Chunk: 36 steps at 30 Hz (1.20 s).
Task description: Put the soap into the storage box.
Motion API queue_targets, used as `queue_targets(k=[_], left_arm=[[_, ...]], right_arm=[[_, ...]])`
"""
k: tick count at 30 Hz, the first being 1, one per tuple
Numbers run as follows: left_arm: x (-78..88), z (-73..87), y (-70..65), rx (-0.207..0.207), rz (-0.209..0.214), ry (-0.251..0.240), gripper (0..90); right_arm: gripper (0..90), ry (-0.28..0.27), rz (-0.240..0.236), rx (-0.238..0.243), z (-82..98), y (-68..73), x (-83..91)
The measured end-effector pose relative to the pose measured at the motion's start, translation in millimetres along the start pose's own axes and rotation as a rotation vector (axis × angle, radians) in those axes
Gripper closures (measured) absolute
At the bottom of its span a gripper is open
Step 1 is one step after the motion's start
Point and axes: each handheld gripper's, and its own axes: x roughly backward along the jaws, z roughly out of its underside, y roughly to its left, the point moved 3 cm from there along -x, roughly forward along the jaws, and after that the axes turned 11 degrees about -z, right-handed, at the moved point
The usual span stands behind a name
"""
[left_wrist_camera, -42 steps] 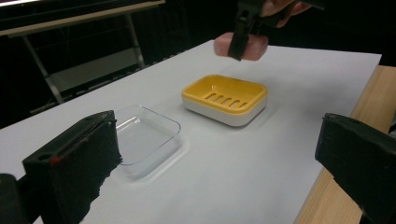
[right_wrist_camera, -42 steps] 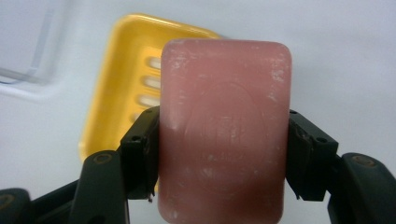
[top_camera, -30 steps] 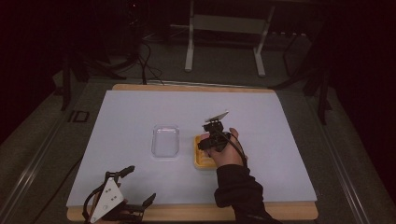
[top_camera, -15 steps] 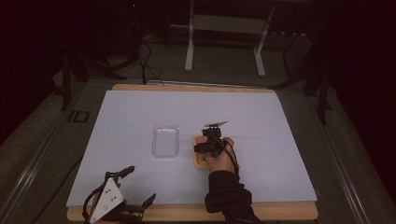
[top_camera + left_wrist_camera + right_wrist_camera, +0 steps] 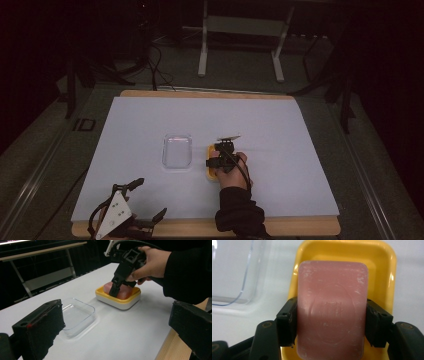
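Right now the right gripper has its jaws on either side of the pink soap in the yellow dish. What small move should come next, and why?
Probably a short, straight lift. The right gripper has a jaw pressed against each long side of the pink soap, which looks squarely gripped and still sits in the yellow dish. Raising it clears the dish rim before any sideways move toward the clear tray beside it.

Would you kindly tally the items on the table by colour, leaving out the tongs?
Pink: 1, the soap bar
Yellow: 1, the soap dish
Clear: 1, the plastic lid
Total: 3
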Motion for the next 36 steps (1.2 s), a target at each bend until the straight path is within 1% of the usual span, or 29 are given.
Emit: queue_targets(k=[3, 5, 8, 10, 11, 12, 14, 17, 18, 19, 21, 22, 23, 24, 25, 27, 28, 29, 30, 31, 32, 34, 35, 36], left_arm=[[0.0, -0.1, -0.3, -0.001, 0.001, -0.001, 0.3], [0.0, -0.1, -0.2, -0.002, 0.001, 0.000, 0.3], [0.0, -0.1, -0.2, -0.001, 0.001, 0.000, 0.3], [0.1, -0.1, -0.1, -0.001, 0.001, 0.000, 0.3], [0.0, -0.1, -0.1, -0.001, 0.001, 0.000, 0.3], [0.0, -0.1, -0.1, -0.001, 0.001, 0.000, 0.3], [0.0, -0.1, -0.2, -0.001, 0.001, 0.001, 0.3], [0.4, -0.3, -0.6, 0.000, 0.001, -0.001, 0.3], [0.6, -0.2, -0.4, -0.003, 0.001, 0.000, 0.3], [0.6, -0.1, -0.3, -0.003, 0.000, 0.001, 0.3], [0.4, -0.1, -0.2, -0.004, 0.000, 0.002, 0.3], [0.4, -0.1, -0.2, -0.004, 0.000, 0.002, 0.3], [0.2, -0.1, -0.4, -0.004, 0.002, 0.002, 0.3], [0.2, -0.1, -0.4, -0.004, 0.002, 0.002, 0.3], [0.0, -0.1, -0.5, -0.005, 0.001, 0.003, 0.3], [-0.2, 0.1, -0.7, -0.009, 0.003, 0.005, 0.3], [-0.3, 0.2, -0.8, -0.010, 0.003, 0.008, 0.3], [-0.4, 0.2, -1.1, -0.010, 0.005, 0.007, 0.3], [-0.5, 0.3, -1.2, -0.012, 0.005, 0.007, 0.3], [-0.6, 0.4, -1.2, -0.012, 0.006, 0.009, 0.3], [-0.8, 0.4, -1.3, -0.012, 0.007, 0.009, 0.3], [-1.3, 0.6, -1.5, -0.012, 0.006, 0.010, 0.3], [-1.3, 0.6, -1.5, -0.012, 0.006, 0.010, 0.3], [-1.3, 0.6, -1.6, -0.013, 0.006, 0.010, 0.3]], right_arm=[[37.2, -0.002, 0.012, 0.000, 1.7, -1.6, -2.4], [37.2, -0.001, 0.003, -0.007, 2.3, -1.8, -3.3], [37.1, -0.006, 0.008, -0.005, 2.3, -1.6, -3.7], [36.5, 0.000, -0.001, -0.015, 2.1, -3.0, -4.8], [36.1, 0.004, 0.000, -0.004, 1.7, -3.0, -4.7], [36.1, 0.004, 0.000, -0.004, 1.7, -3.0, -4.7], [33.4, -0.006, -0.003, 0.008, -1.0, -1.8, -0.8], [33.2, -0.020, -0.005, 0.013, -4.4, -1.7, 4.0], [33.1, -0.043, 0.001, 0.024, -8.5, -1.5, 10.8], [33.1, -0.044, 0.000, 0.035, -9.9, -1.9, 12.6], [33.1, -0.058, -0.005, 0.039, -13.6, -3.0, 18.8], [33.1, -0.058, -0.005, 0.039, -13.6, -3.0, 18.8], [33.0, -0.055, -0.004, 0.069, -18.0, -3.7, 25.2], [33.0, -0.055, -0.004, 0.069, -18.0, -3.7, 25.2], [31.4, -0.043, -0.012, 0.104, -21.5, -3.2, 30.8], [30.5, -0.038, -0.011, 0.141, -24.2, -3.3, 35.5], [28.4, -0.043, -0.021, 0.160, -25.9, -3.6, 38.3], [26.4, -0.051, -0.034, 0.177, -27.4, -4.1, 40.8], [22.6, -0.058, -0.047, 0.196, -28.9, -4.8, 42.8], [17.2, -0.055, -0.074, 0.209, -30.1, -5.4, 44.4], [13.9, -0.050, -0.099, 0.222, -30.8, -6.3, 45.8], [12.4, -0.032, -0.155, 0.248, -31.3, -9.1, 48.4], [13.1, -0.031, -0.166, 0.252, -31.4, -11.4, 49.2], [10.9, -0.032, -0.179, 0.269, -30.9, -13.4, 49.9]])
